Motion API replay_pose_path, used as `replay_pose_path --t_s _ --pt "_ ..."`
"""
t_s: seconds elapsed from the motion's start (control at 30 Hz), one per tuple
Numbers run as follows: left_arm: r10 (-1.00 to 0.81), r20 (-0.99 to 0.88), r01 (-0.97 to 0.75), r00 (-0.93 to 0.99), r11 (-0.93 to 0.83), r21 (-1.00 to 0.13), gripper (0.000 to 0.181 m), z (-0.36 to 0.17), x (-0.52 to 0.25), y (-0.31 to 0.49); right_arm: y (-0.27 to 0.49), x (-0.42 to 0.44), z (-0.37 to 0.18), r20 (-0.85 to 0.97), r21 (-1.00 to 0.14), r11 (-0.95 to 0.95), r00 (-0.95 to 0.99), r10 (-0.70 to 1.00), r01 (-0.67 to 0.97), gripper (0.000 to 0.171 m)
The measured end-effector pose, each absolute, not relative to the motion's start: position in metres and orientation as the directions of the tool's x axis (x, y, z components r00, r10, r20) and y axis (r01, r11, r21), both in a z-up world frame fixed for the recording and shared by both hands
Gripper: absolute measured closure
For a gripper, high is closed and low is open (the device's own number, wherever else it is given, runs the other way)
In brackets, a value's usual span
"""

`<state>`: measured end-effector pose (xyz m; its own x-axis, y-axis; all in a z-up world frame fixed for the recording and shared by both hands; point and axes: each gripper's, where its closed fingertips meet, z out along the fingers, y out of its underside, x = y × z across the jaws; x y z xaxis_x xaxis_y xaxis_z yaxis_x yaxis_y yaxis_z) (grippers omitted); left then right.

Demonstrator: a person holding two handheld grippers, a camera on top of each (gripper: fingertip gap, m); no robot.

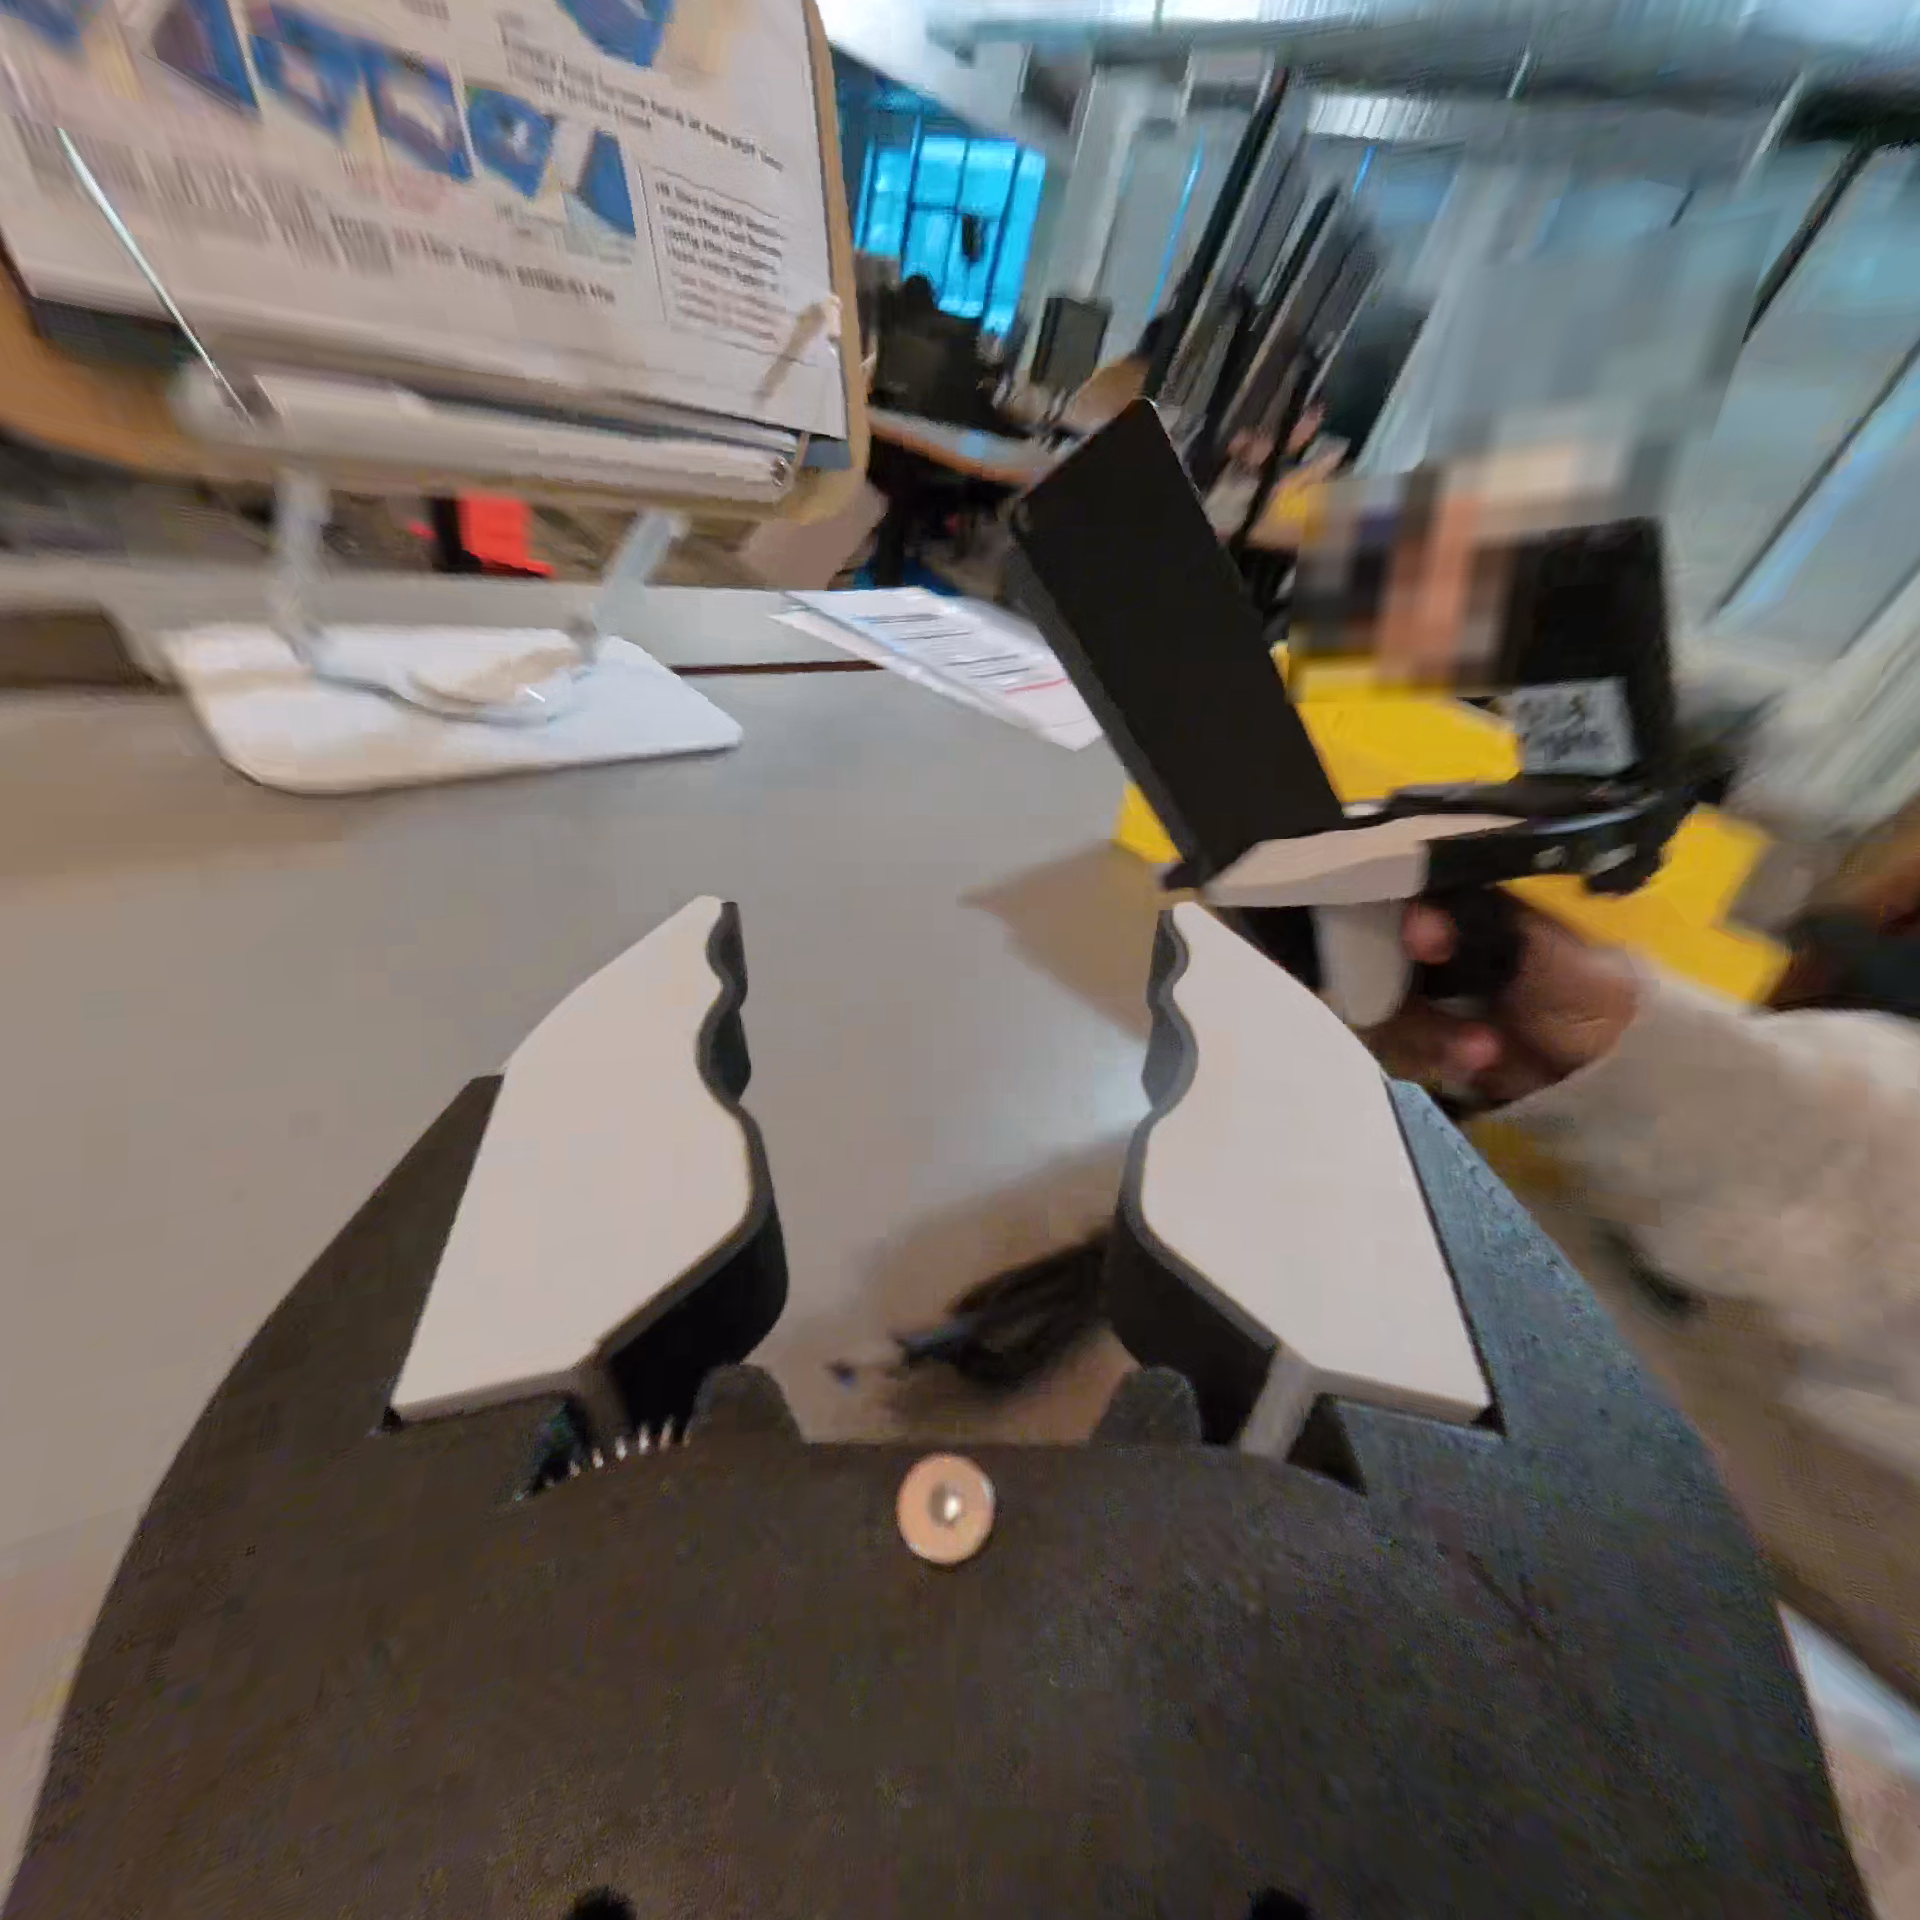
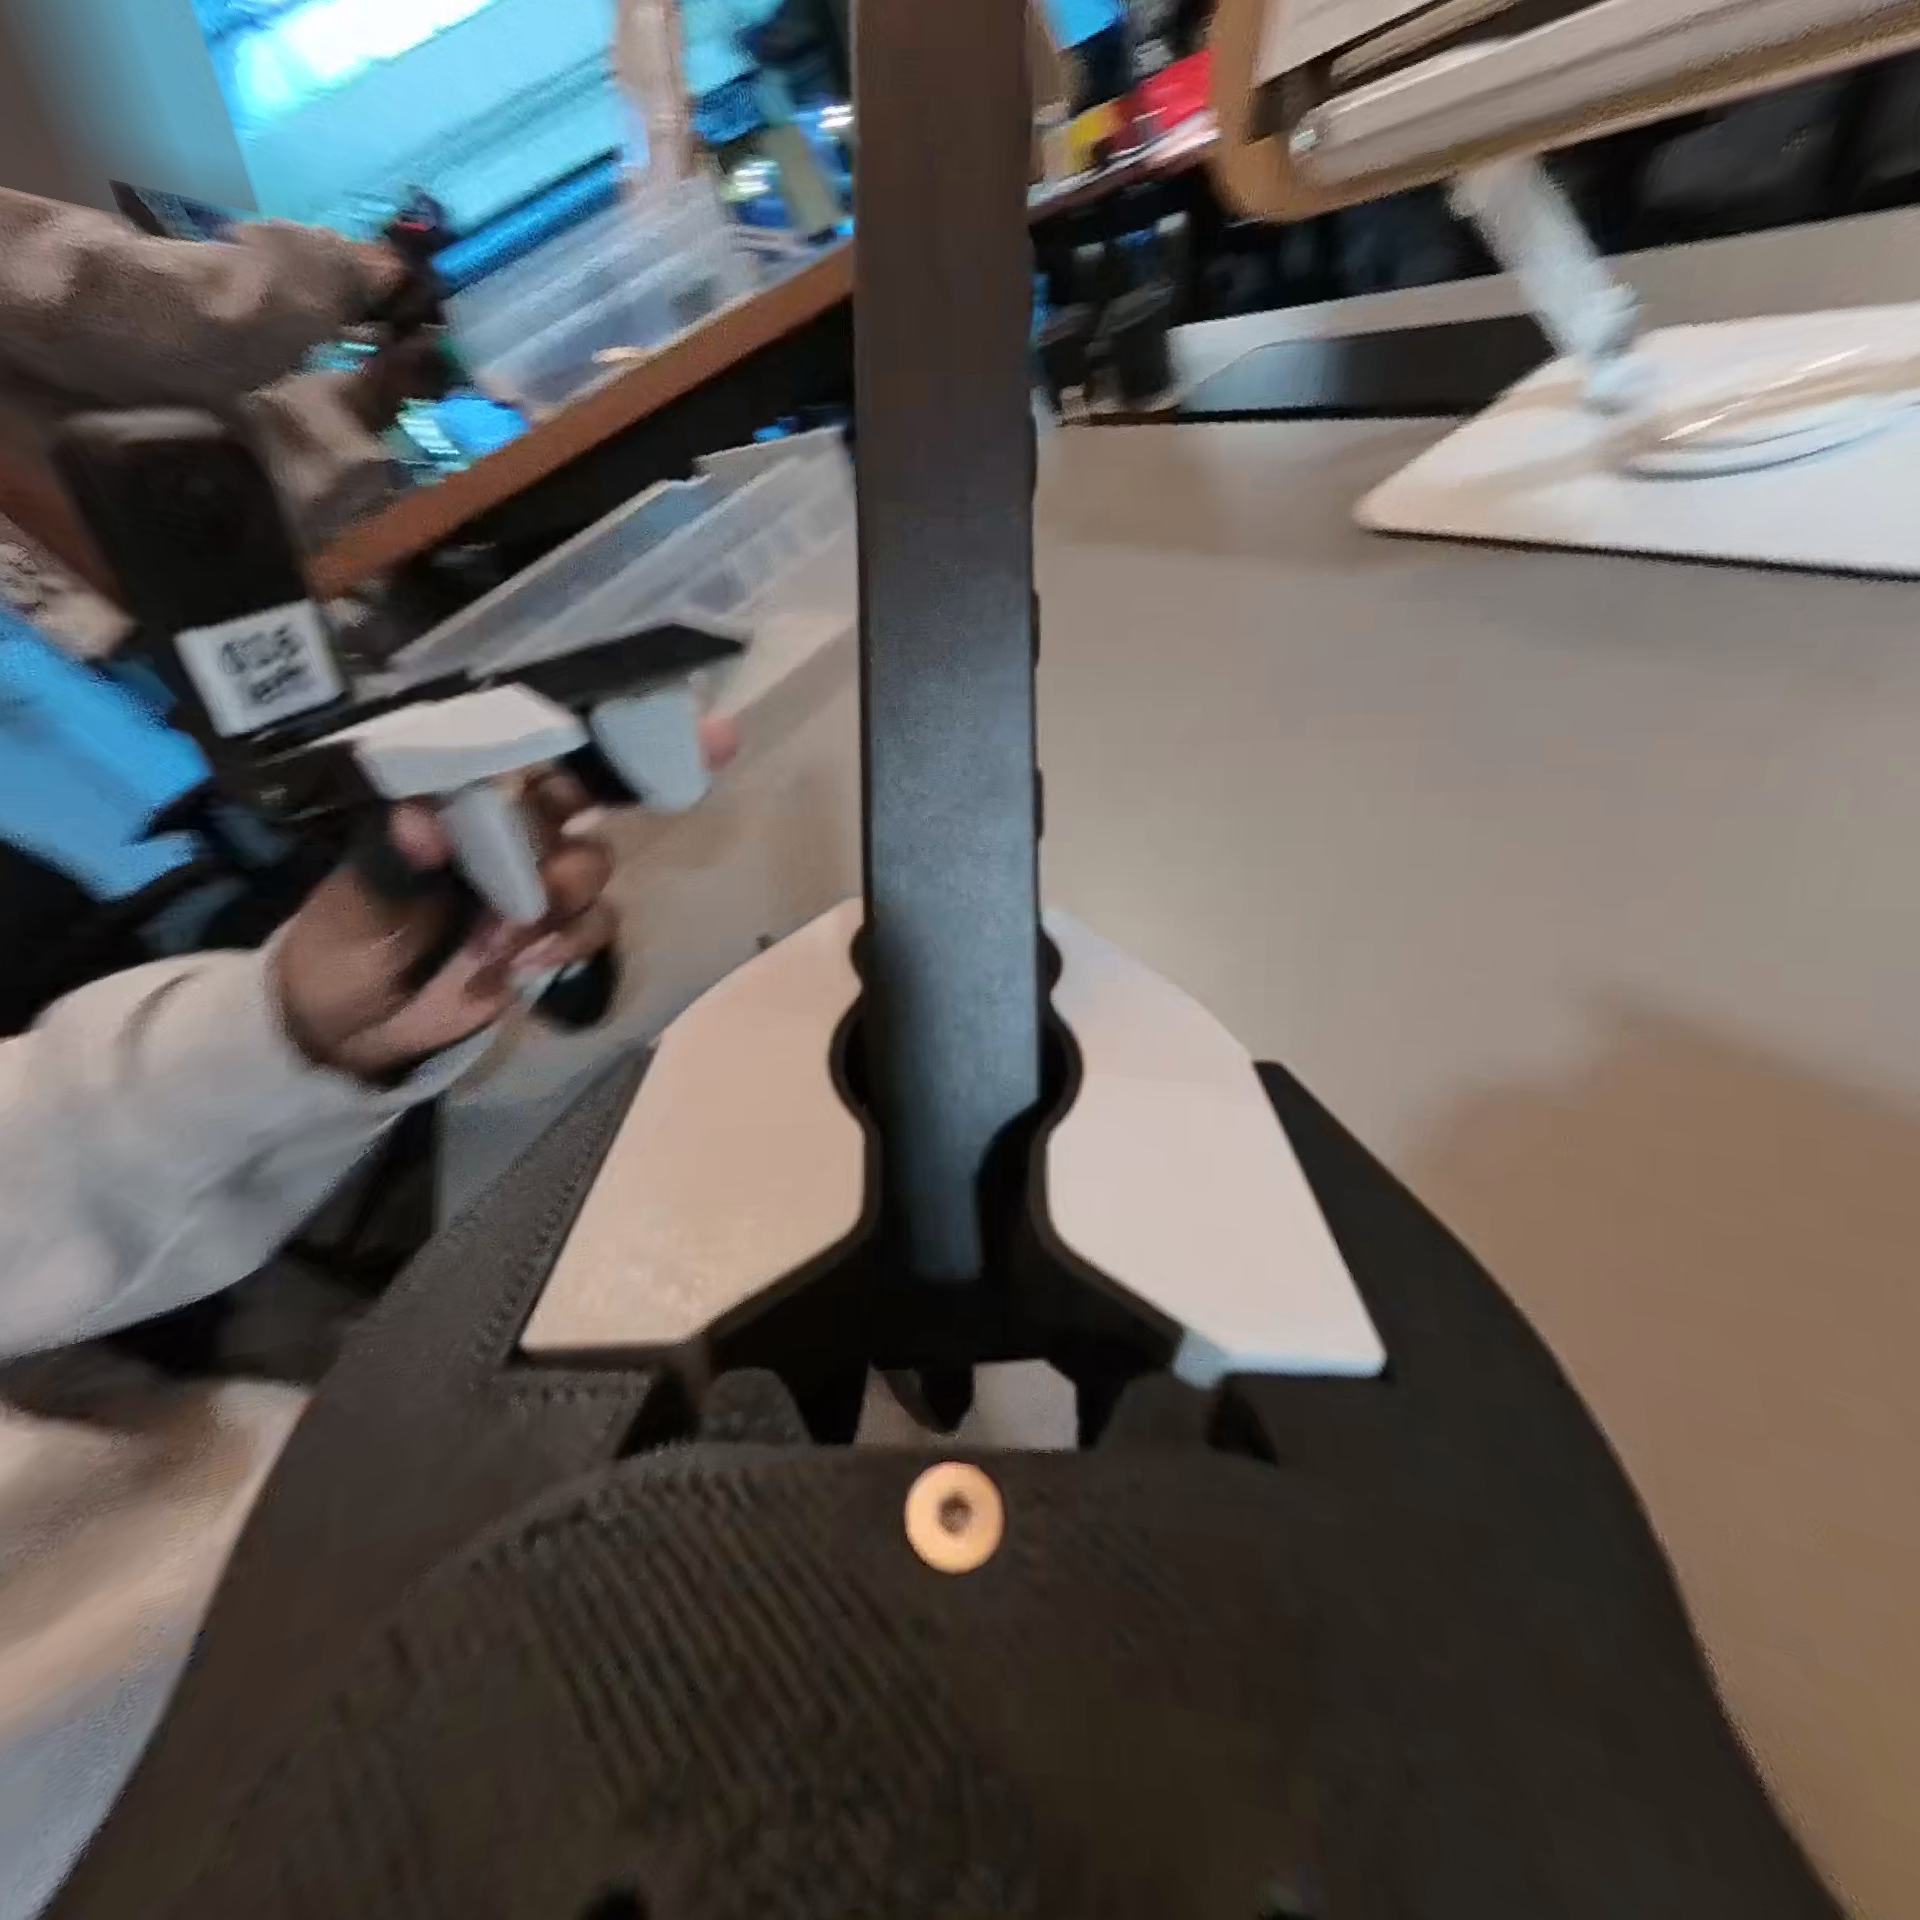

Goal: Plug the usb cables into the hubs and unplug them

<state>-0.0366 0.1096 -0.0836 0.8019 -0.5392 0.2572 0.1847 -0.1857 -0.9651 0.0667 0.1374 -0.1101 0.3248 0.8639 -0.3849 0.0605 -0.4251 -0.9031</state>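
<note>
A long flat black hub [image 2: 948, 582] stands upright between my right gripper's white fingers [image 2: 1143, 1122], clamped near its lower end. My right gripper [image 2: 951, 935] is shut on it and holds it above the grey table [image 2: 1351, 831]. In the left wrist view the same hub [image 1: 1164, 644] tilts up to the left from the right gripper [image 1: 1205, 883]. My left gripper [image 1: 945, 914] is open and empty over the table, just left of the hub. A bundle of black cable [image 1: 1018, 1320] lies on the table below it. The left gripper also shows in the right wrist view [image 2: 665, 748], held by a hand.
A white stand base [image 1: 457, 707] carrying a board with printed sheets [image 1: 416, 187] sits at the back left of the table [image 1: 520, 987]. A paper sheet [image 1: 935, 644] lies beyond. A yellow surface [image 1: 1455, 748] is off the right edge. The person's sleeve [image 1: 1714, 1195] is at right.
</note>
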Motion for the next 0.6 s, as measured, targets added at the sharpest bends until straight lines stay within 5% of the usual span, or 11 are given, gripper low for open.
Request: replay_pose_path --t_s 0.17,0.43,0.6 --pt "-0.548 0.736 0.523 0.398 -0.523 -0.673 0.095 -0.106 0.008 0.094 0.123 0.057 -0.109 -0.180 -0.940 -0.312 0.573 0.800 0.140 0.145" --pt "-0.576 0.773 0.561 0.266 -0.560 -0.610 0.102 -0.092 0.011 0.077 0.099 0.021 -0.141 0.269 -0.859 -0.101 0.611 0.744 0.502 0.145" --pt "-0.482 0.855 0.624 0.193 -0.612 -0.486 0.110 -0.103 0.000 0.084 0.102 0.021 -0.148 0.635 -0.662 0.118 0.471 0.612 0.740 0.145"
